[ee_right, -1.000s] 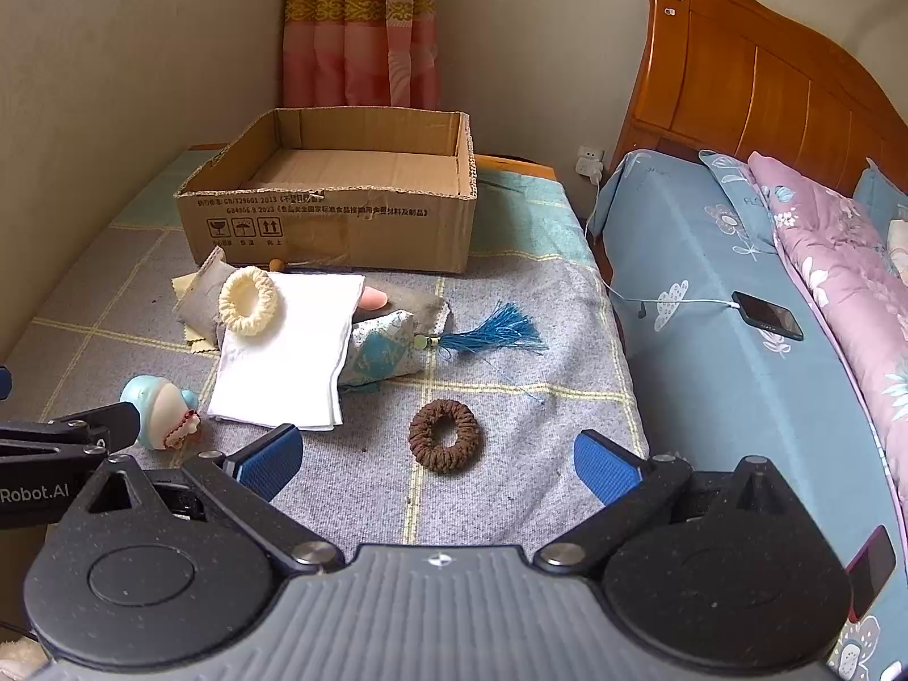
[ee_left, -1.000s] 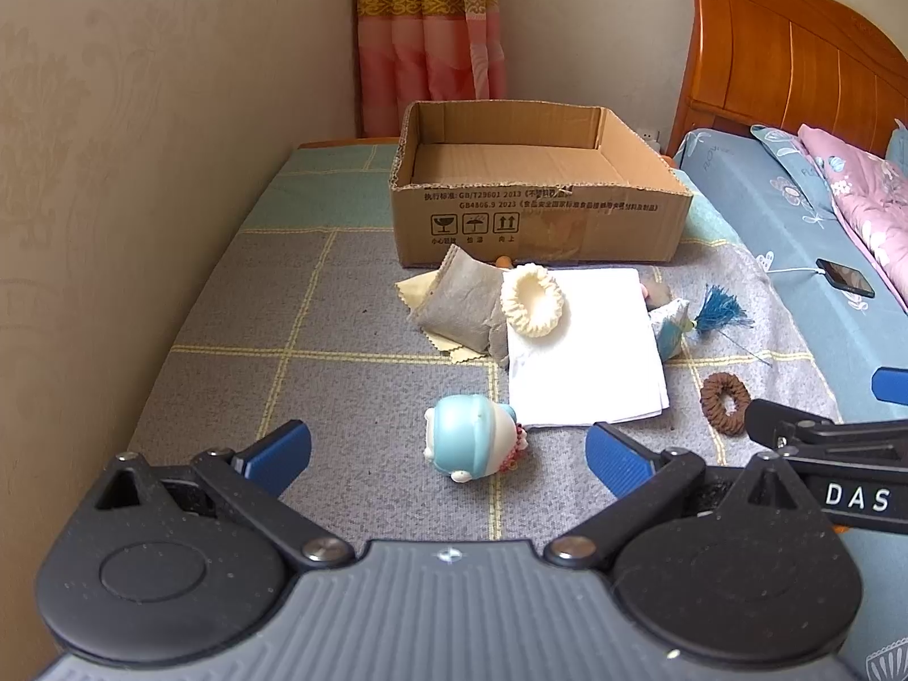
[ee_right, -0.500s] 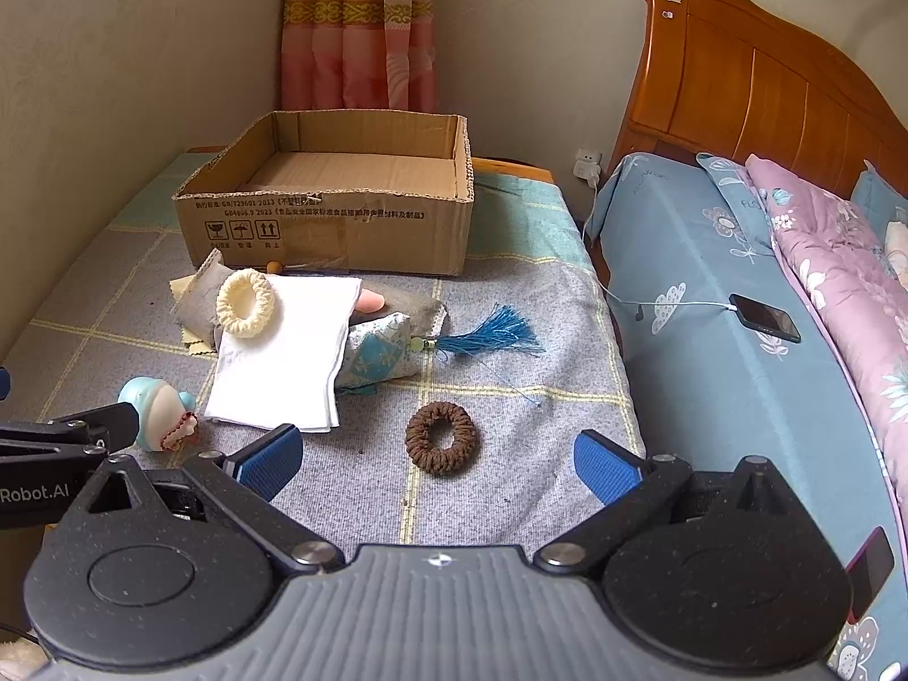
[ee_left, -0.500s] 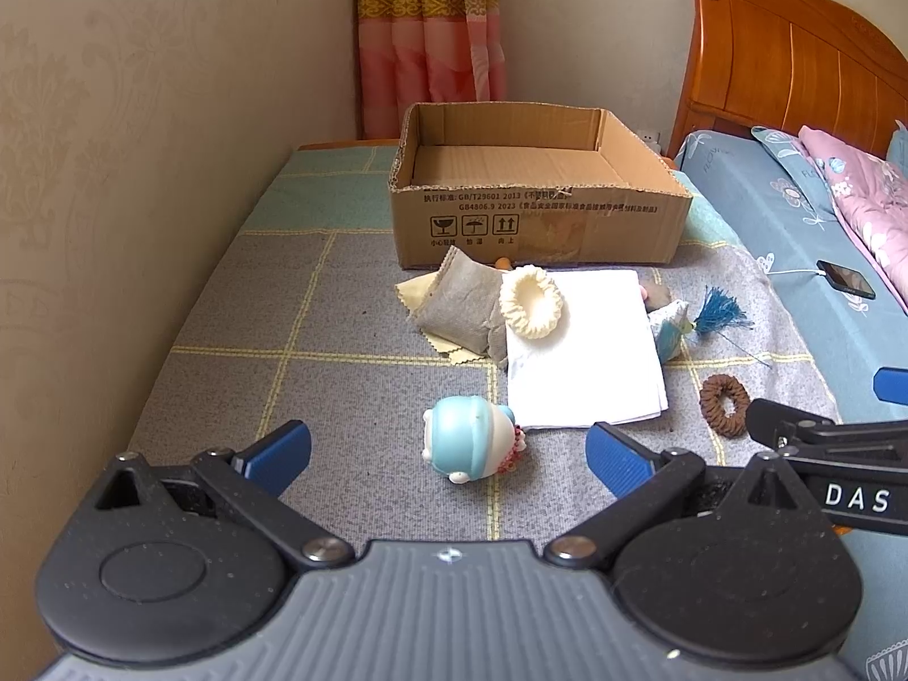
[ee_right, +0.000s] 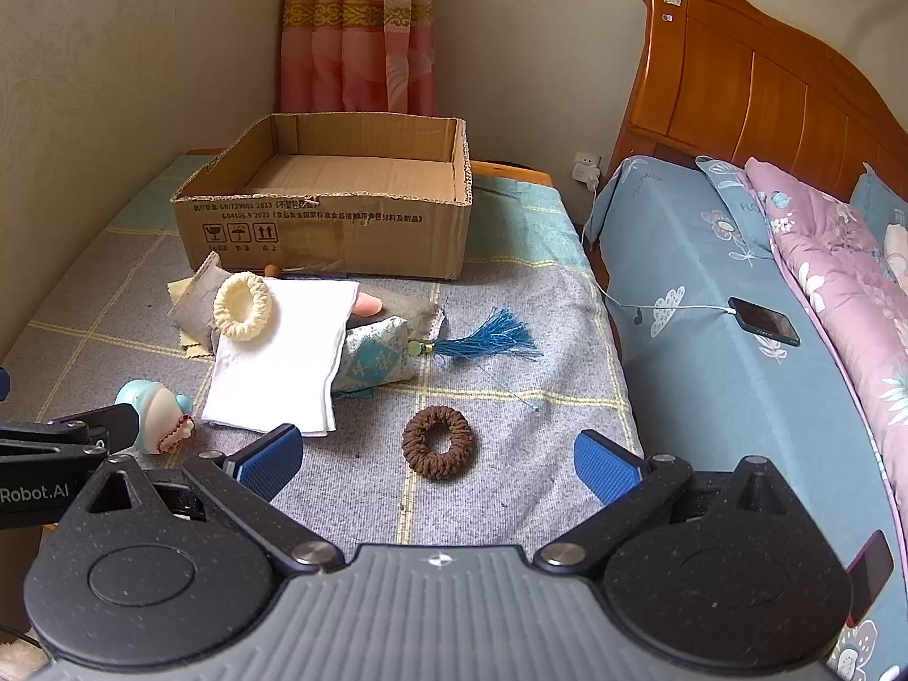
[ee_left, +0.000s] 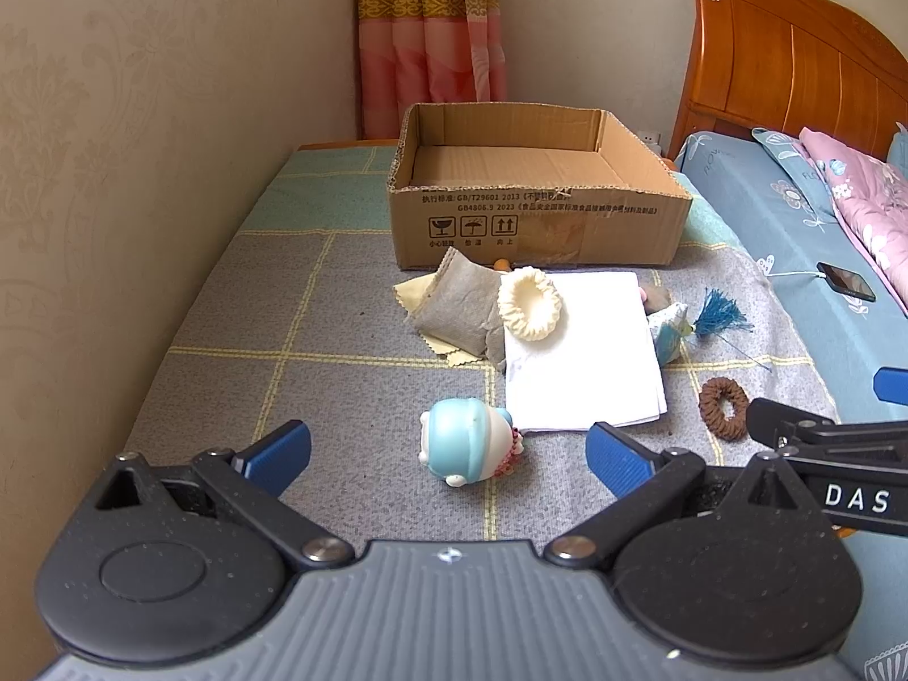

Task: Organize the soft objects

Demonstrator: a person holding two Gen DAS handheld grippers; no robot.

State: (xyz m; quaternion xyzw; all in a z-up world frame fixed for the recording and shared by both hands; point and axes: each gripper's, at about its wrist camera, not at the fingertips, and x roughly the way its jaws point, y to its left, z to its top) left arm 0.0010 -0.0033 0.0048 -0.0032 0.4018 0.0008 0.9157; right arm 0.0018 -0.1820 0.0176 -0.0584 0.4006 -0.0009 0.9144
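- While both tools hang over the grey checked blanket (ee_left: 352,397), the left gripper (ee_left: 448,451) has its blue pads spread wide, holding nothing.
- Just ahead of it, between the two pads' lines, a blue-and-white plush toy (ee_left: 468,442) lies on its side.
- Beyond the toy and slightly right lies a white folded cloth (ee_left: 584,363), with a cream scrunchie (ee_left: 529,302) on its far left corner and a grey pouch (ee_left: 459,306) touching that side.
- Straight ahead, farther off, sits the open cardboard box (ee_left: 539,221).
- Equally spread and empty is the right gripper (ee_right: 434,459).
- Close in front of it, roughly centred between the pads, lies a brown scrunchie (ee_right: 438,441).
- Farther ahead, slightly left, a blue patterned sachet (ee_right: 374,360) lies partly under the cloth, its blue tassel (ee_right: 488,337) pointing right.
- Far to that tool's right, a phone (ee_right: 763,320) rests on the bed (ee_right: 709,386).
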